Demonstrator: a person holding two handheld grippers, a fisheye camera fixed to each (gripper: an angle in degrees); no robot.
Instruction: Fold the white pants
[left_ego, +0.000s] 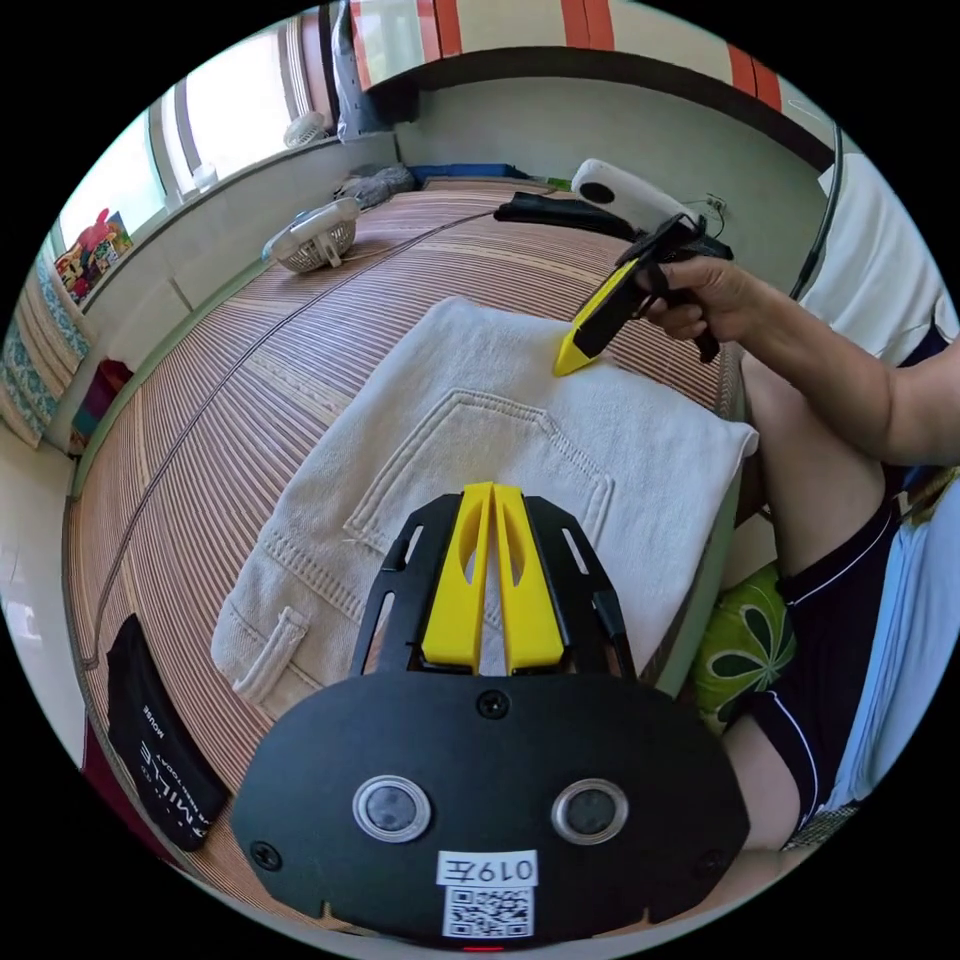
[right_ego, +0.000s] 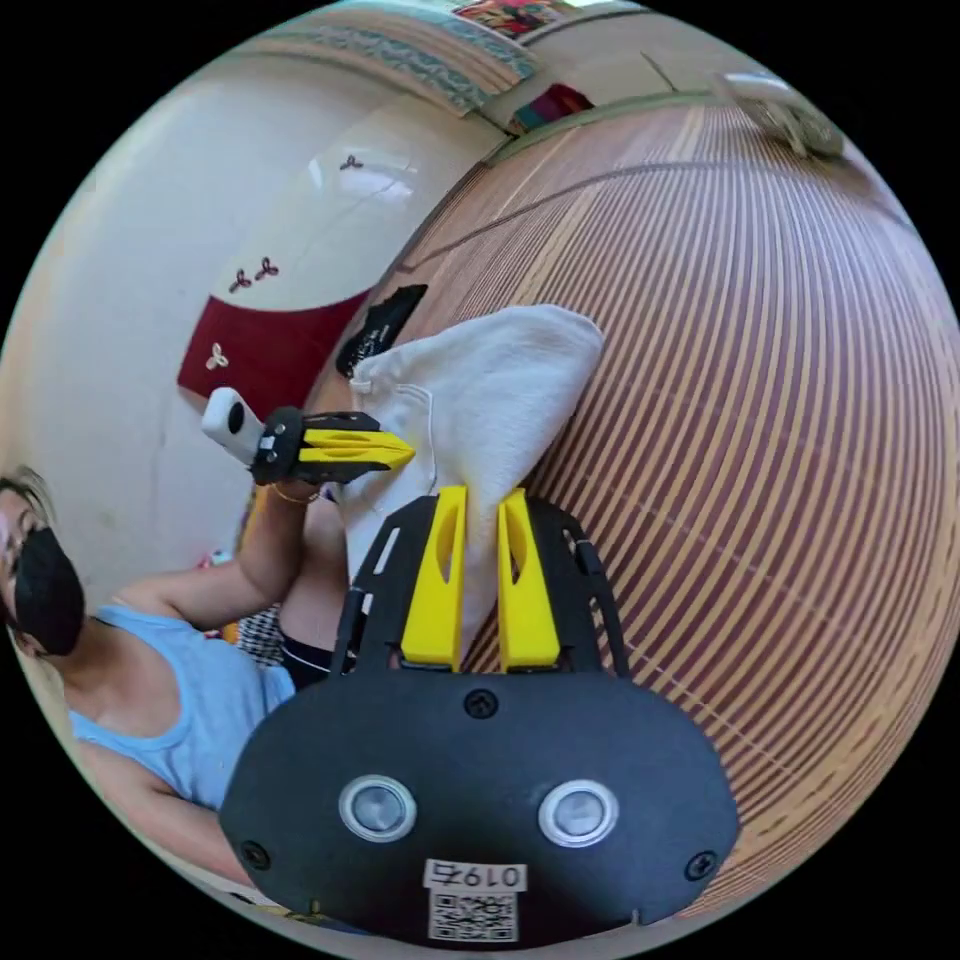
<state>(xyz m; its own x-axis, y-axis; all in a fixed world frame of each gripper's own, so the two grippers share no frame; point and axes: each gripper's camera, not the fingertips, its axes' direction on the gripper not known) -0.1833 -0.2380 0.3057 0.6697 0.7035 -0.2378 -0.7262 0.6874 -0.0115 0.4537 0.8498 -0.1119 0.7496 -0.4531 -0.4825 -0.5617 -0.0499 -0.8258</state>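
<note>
The white pants lie folded in a flat bundle, back pocket up, on a striped mat near its edge by the person's knees. In the left gripper view the left gripper hovers over the pocket with its jaws together at the tips, clamping nothing, while the right gripper at 1 o'clock touches its closed tip to the pants' far edge. In the right gripper view the right gripper has its jaws slightly apart over the pants, with the left gripper at 10 o'clock; a fan and a black pouch also sit on the mat.
</note>
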